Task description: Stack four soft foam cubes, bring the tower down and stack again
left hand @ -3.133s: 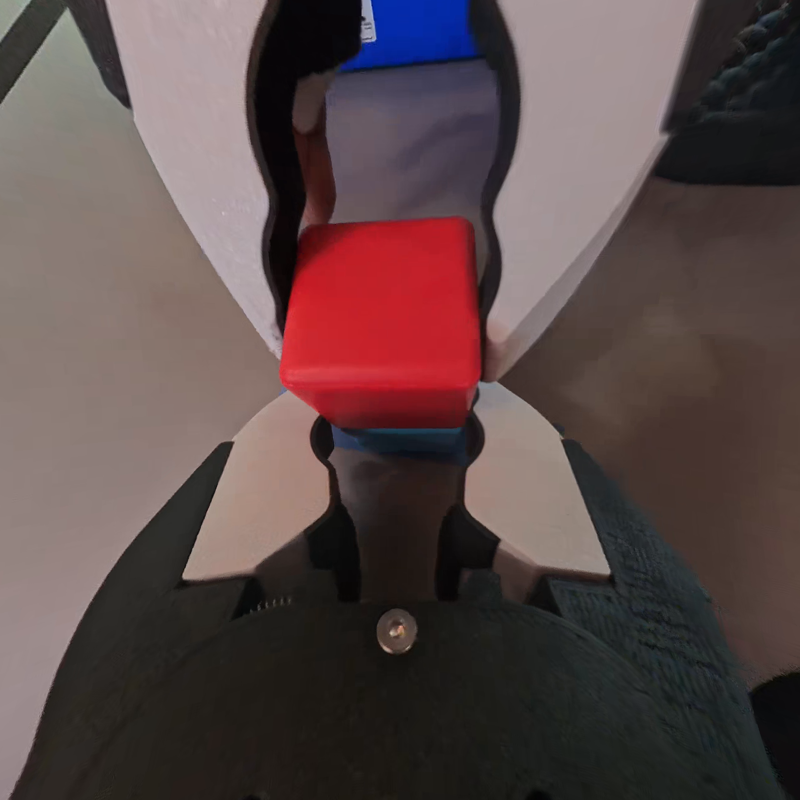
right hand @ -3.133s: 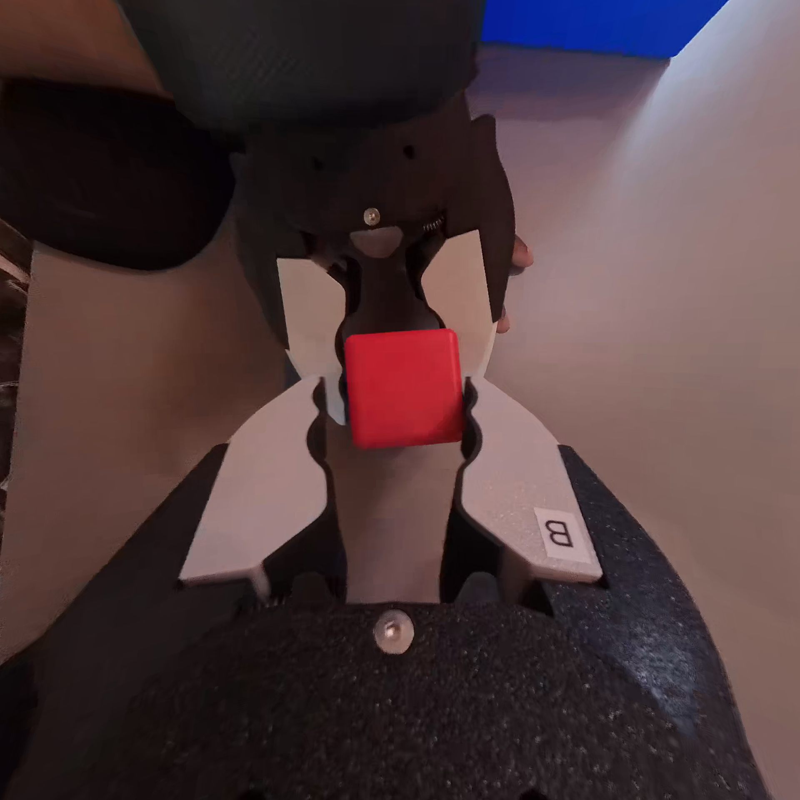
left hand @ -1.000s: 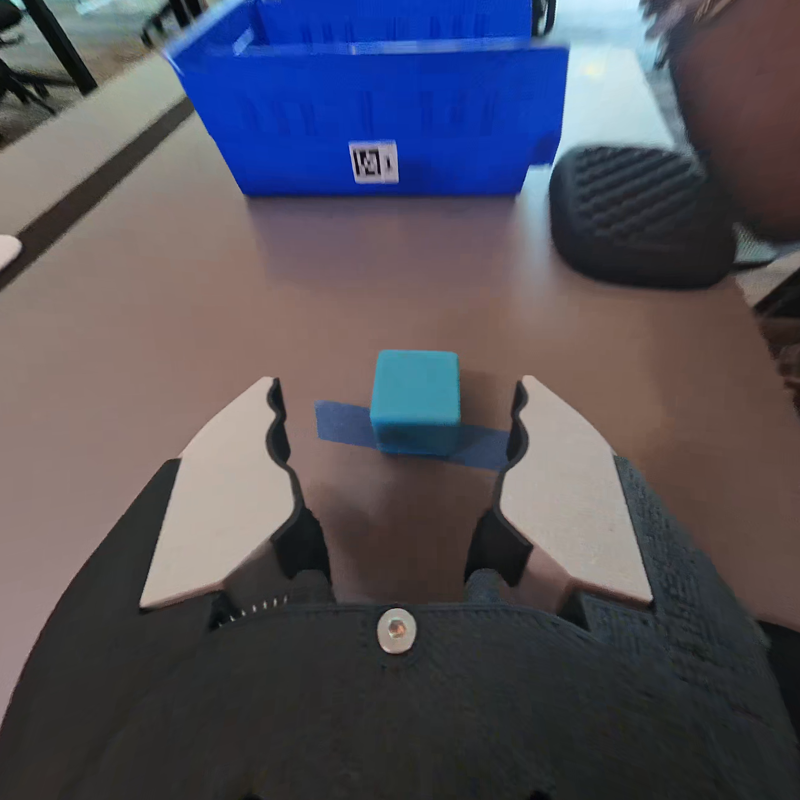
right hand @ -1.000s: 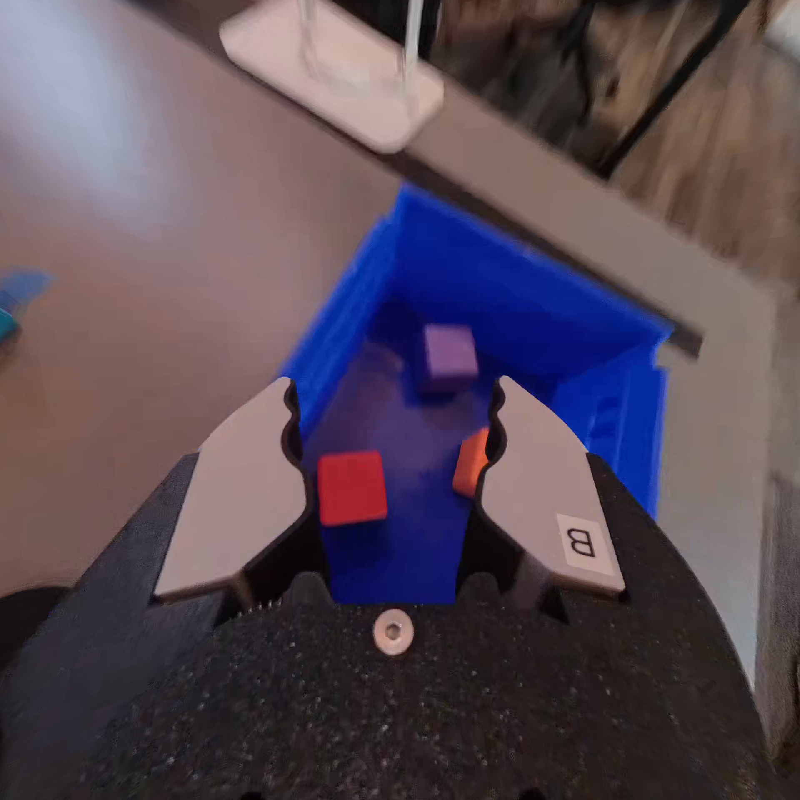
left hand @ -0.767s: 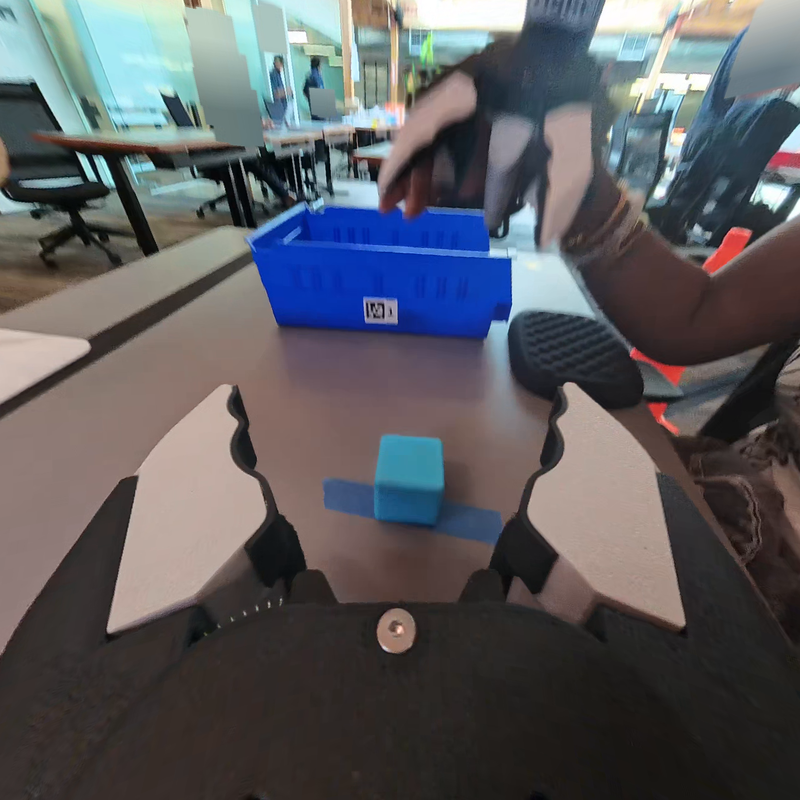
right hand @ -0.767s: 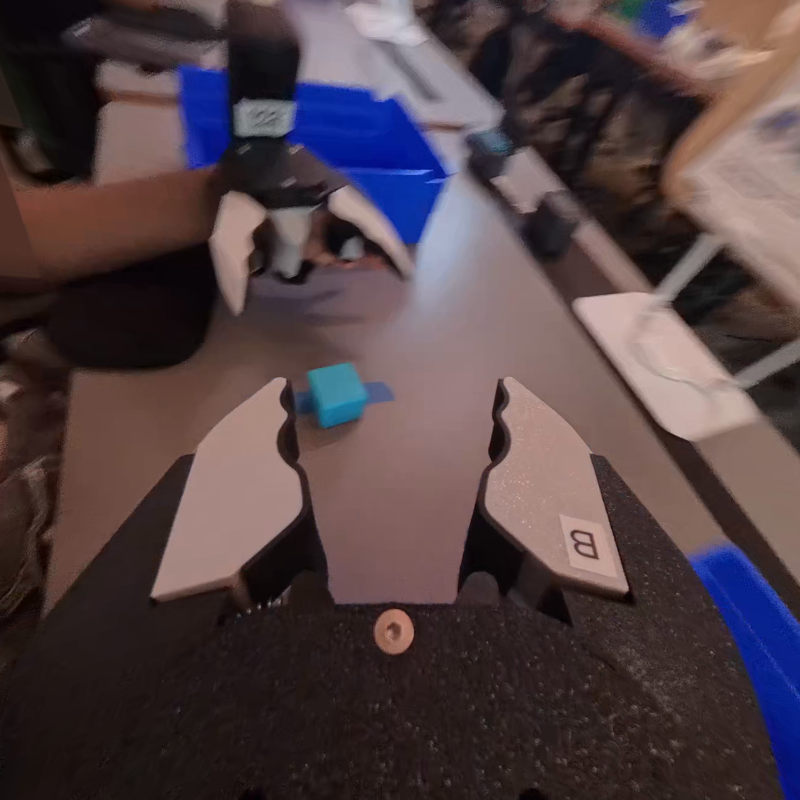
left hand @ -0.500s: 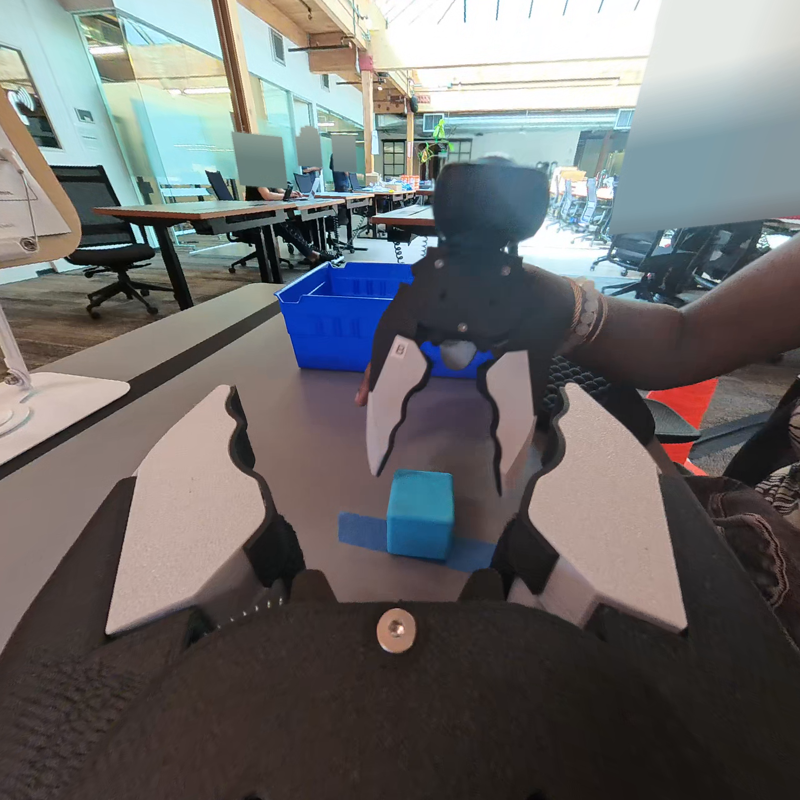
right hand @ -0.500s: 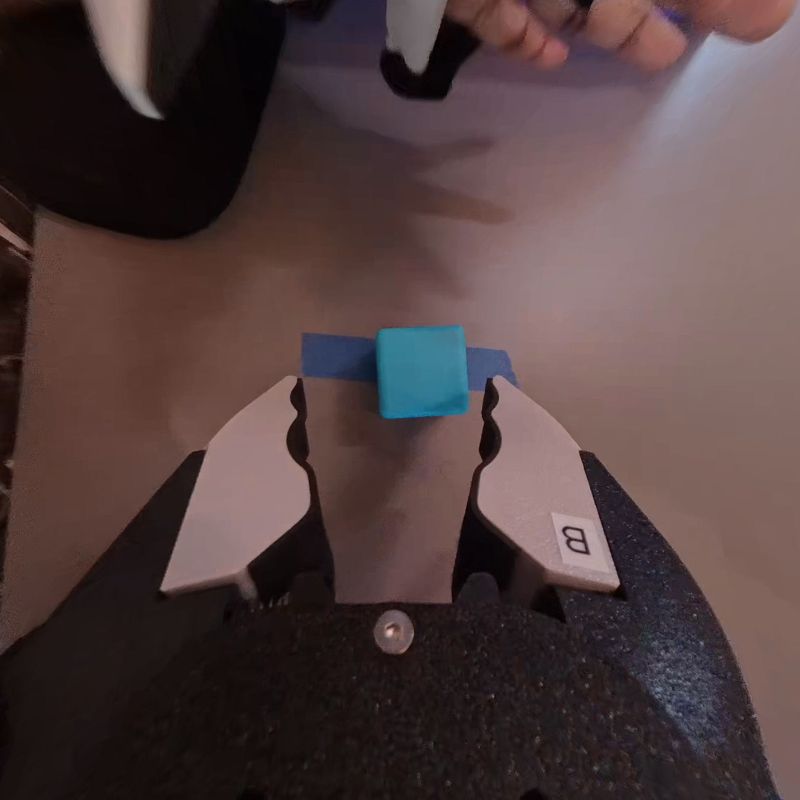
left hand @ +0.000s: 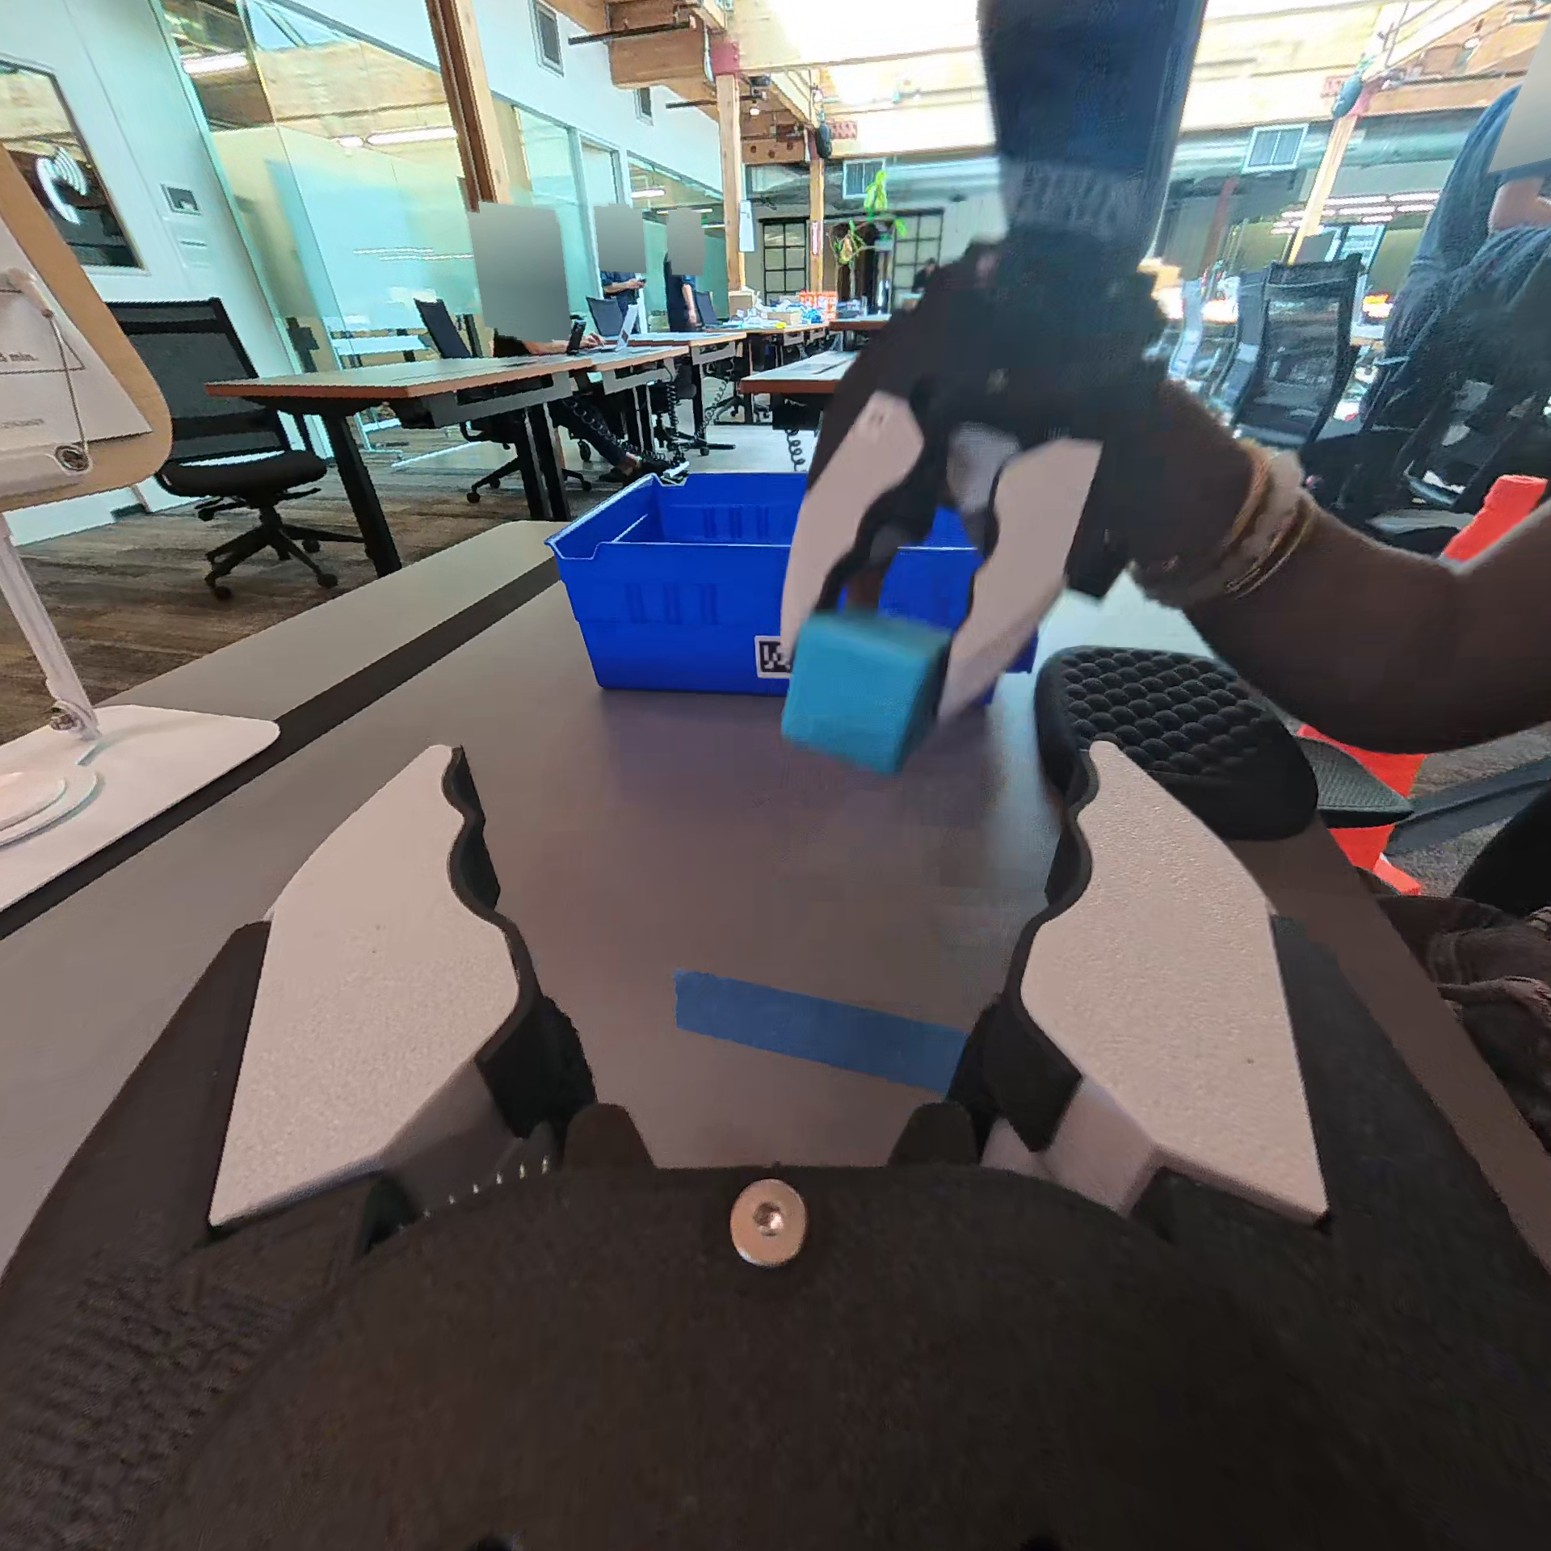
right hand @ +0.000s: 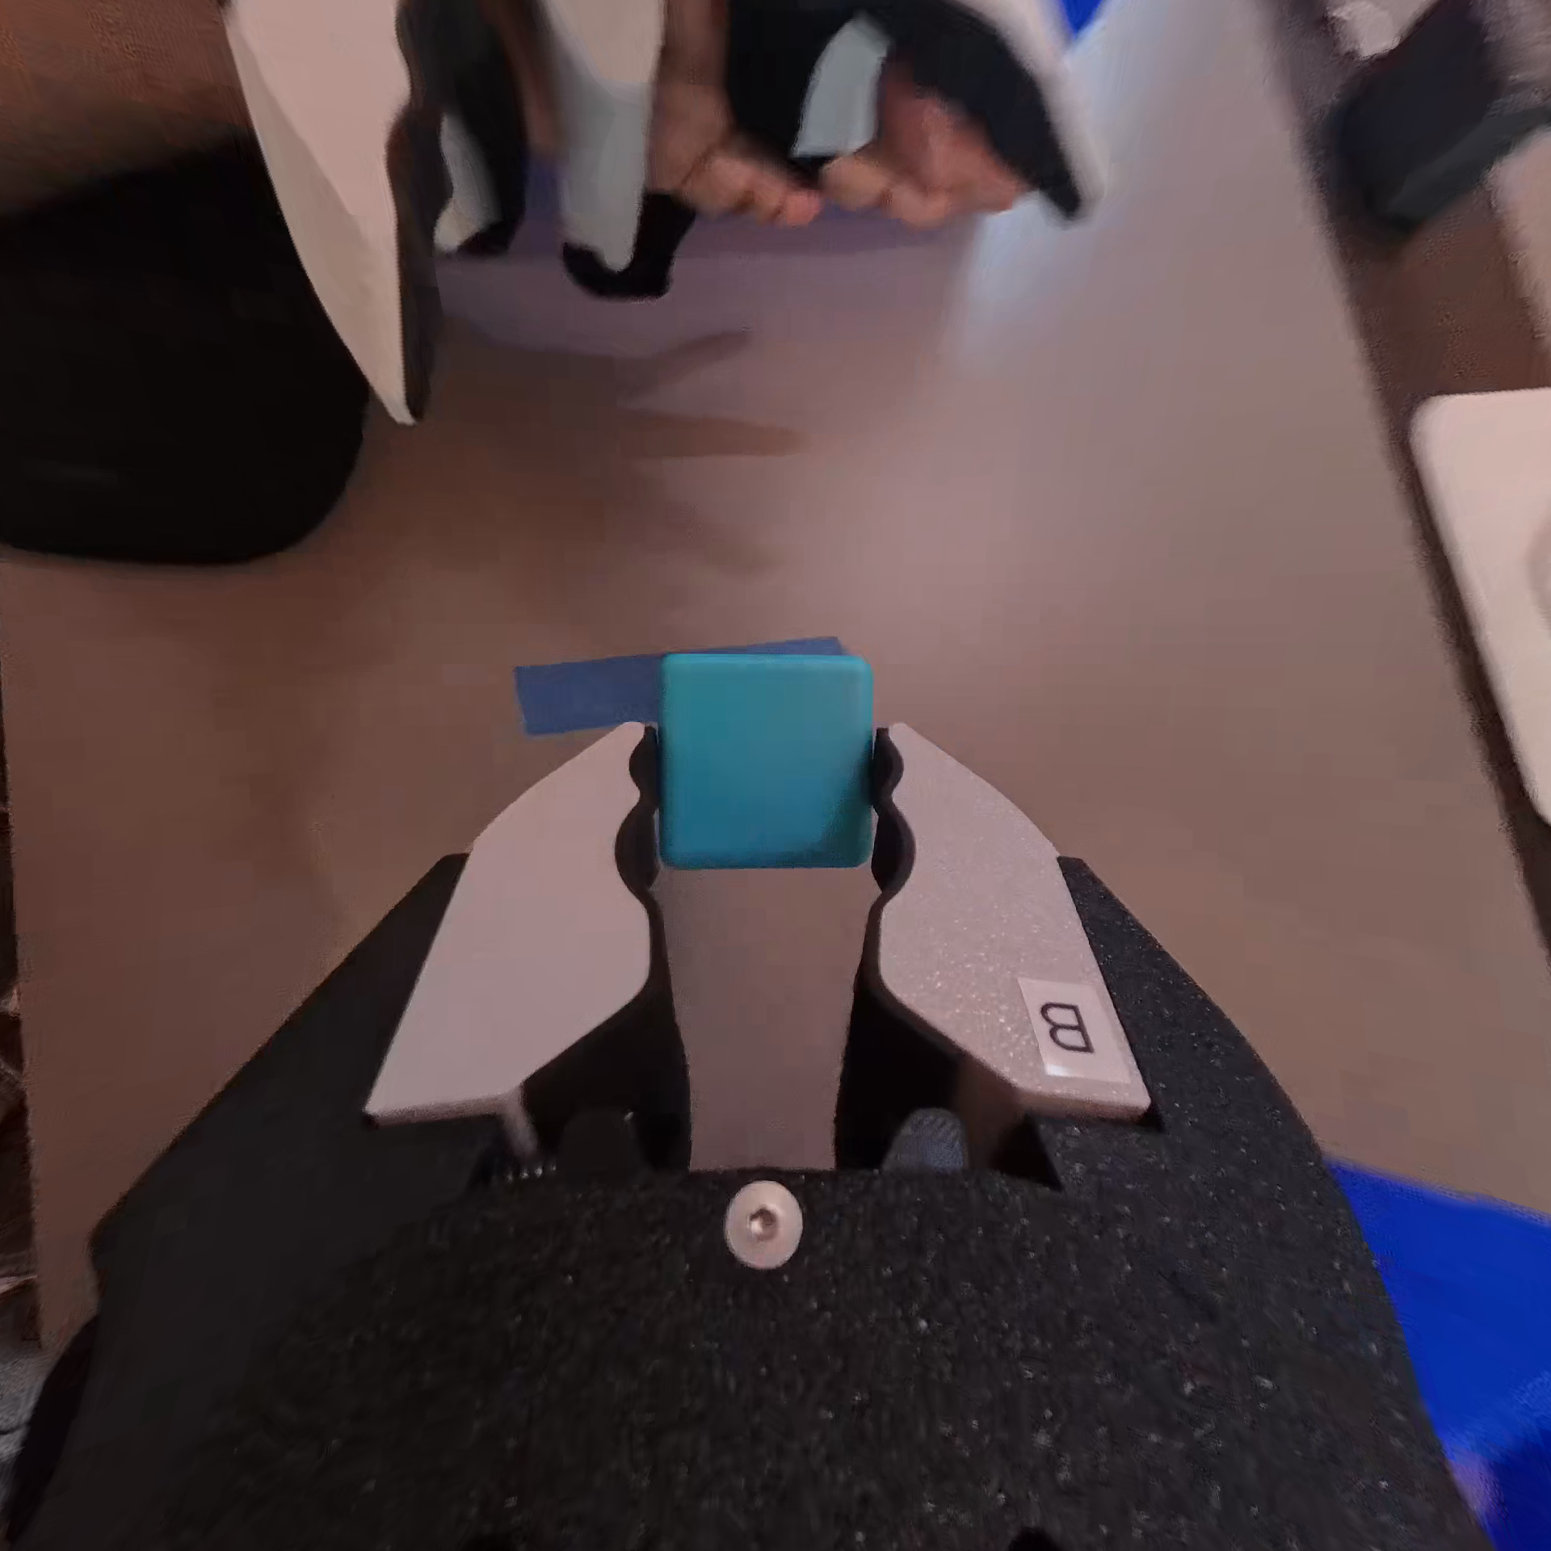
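Note:
My right gripper (right hand: pixel 764 730) is shut on a teal foam cube (right hand: pixel 764 759) and holds it in the air above a strip of blue tape (right hand: pixel 587 697) on the brown table. In the left wrist view the right gripper (left hand: pixel 877 671) hangs tilted with the cube (left hand: pixel 864 697) in front of the blue bin (left hand: pixel 688 587), well clear of the tape (left hand: pixel 818 1036). My left gripper (left hand: pixel 772 755) is open and empty, low over the table just behind the tape. One of its white fingers (right hand: pixel 336 210) shows blurred at the top of the right wrist view. No other cubes are in sight.
A black textured pad (left hand: pixel 1175 738) lies right of the bin and shows in the right wrist view (right hand: pixel 168 378). A white stand base (left hand: pixel 126 772) sits at the left table edge. The bin's corner (right hand: pixel 1469 1301) shows at lower right. One gripper's finger ends stand about 8 cm off the other's.
My right gripper has shut on the teal cube and lifted it off the blue tape toward the bin. My left gripper stays open and has hardly moved.

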`<state>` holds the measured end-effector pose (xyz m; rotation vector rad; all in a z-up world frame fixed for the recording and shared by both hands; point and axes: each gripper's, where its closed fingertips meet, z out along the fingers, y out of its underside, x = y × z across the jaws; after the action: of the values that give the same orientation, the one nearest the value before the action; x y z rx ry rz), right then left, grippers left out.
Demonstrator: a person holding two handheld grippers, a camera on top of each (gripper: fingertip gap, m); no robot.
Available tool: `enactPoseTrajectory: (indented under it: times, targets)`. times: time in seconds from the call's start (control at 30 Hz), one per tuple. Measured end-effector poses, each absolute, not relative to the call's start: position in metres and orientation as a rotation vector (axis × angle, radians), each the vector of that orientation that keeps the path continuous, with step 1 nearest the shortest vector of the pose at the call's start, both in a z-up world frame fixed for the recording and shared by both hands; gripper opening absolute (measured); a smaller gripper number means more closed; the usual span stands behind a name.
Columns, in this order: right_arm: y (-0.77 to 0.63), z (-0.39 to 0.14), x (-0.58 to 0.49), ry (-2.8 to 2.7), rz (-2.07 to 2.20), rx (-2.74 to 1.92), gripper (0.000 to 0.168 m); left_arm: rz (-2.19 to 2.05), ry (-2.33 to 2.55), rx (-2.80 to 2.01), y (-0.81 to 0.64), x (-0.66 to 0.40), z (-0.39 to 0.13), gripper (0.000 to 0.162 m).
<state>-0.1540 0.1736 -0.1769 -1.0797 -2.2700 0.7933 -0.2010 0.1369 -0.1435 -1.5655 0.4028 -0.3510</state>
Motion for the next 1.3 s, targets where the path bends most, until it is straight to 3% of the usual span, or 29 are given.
enactPoseTrajectory:
  times: [0.13, 0.23, 0.53, 0.9, 0.97, 1.1, 1.3]
  targets:
    - [0.253, -0.122, -0.104, -1.901, 0.705, -1.316, 0.049, -0.358, 0.421, -1.577, 0.138, -0.197, -0.146, 0.128]
    - [0.331, -0.113, -0.049, -1.585, 0.554, -1.575, 0.048, -0.351, 0.438, -1.589, 0.139, -0.195, -0.148, 0.128]
    - [0.431, -0.212, 0.052, -1.175, 0.222, -2.104, 0.049, -0.336, 0.453, -1.629, 0.142, -0.196, -0.158, 0.127]
    - [0.432, -0.26, 0.054, -1.31, 0.074, -2.231, 0.049, -0.316, 0.462, -1.664, 0.145, -0.198, -0.165, 0.127]
    - [0.431, -0.259, 0.053, -1.311, 0.097, -2.219, 0.05, -0.322, 0.463, -1.671, 0.145, -0.196, -0.165, 0.127]
    - [0.43, -0.233, 0.055, -1.236, 0.127, -2.098, 0.069, -0.252, 0.393, -1.644, 0.141, -0.192, -0.137, 0.121]
    - [0.394, -0.168, 0.04, -1.086, 0.426, -1.828, 0.08, 0.465, -0.025, -1.637, 0.065, -0.239, -0.075, 0.106]
